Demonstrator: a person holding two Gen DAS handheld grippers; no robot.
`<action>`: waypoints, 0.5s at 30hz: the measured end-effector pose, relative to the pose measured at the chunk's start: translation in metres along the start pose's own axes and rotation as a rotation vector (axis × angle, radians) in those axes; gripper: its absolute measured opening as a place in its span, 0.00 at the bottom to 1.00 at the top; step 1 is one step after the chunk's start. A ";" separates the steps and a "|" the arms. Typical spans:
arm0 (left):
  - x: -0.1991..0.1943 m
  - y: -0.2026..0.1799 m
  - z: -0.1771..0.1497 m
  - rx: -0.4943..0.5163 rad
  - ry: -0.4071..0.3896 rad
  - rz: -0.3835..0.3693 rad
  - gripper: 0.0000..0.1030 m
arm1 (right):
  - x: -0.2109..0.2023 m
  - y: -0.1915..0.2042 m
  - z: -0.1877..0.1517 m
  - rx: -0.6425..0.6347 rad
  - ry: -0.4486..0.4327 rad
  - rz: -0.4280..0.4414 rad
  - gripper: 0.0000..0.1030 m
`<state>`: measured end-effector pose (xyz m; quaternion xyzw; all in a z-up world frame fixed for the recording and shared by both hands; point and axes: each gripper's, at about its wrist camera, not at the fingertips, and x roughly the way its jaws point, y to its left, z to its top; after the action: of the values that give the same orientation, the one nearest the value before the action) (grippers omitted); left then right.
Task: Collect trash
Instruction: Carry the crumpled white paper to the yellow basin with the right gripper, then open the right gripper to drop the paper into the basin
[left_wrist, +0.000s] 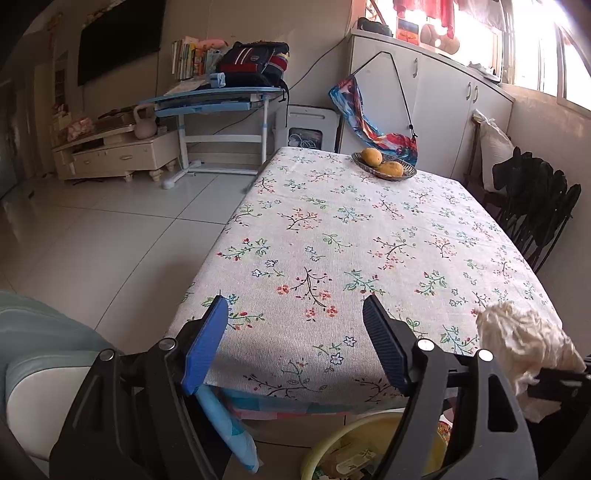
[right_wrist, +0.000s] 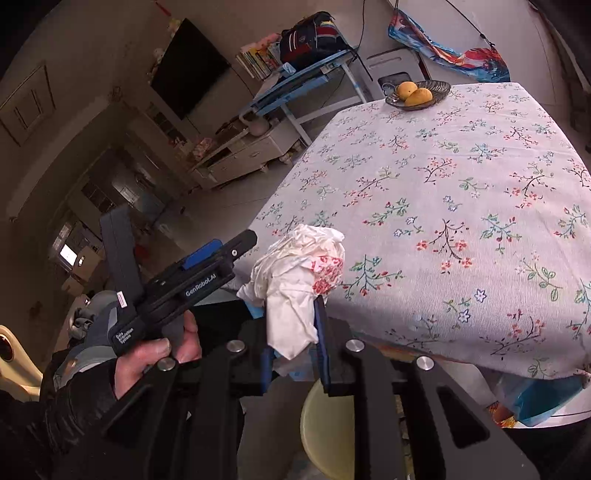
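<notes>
A crumpled white tissue wad is pinched between the blue pads of my right gripper, which is shut on it just off the near edge of the floral-cloth table. Directly below the wad sits a yellow bin on the floor. In the left wrist view the same tissue wad hangs at the right, over the table corner. My left gripper stands open over the near table edge with nothing between its fingers; the yellow bin shows beneath it. A person's hand holds the left gripper.
A bowl of yellow fruit stands at the table's far end. Dark chairs line the right side and white cabinets stand behind. A blue desk and low drawer unit stand across the tiled floor.
</notes>
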<state>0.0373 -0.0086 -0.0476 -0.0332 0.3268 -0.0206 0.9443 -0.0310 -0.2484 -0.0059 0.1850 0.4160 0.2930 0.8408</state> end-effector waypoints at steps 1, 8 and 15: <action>-0.001 0.001 -0.001 -0.002 -0.001 -0.001 0.70 | 0.004 0.004 -0.005 -0.013 0.031 0.000 0.20; -0.013 0.001 -0.007 -0.002 -0.012 -0.014 0.72 | 0.038 0.018 -0.038 -0.092 0.227 -0.067 0.21; -0.030 -0.003 -0.014 0.023 -0.032 -0.024 0.75 | 0.057 0.014 -0.055 -0.111 0.329 -0.158 0.31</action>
<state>0.0052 -0.0106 -0.0402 -0.0267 0.3111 -0.0349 0.9494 -0.0526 -0.1971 -0.0639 0.0545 0.5442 0.2748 0.7908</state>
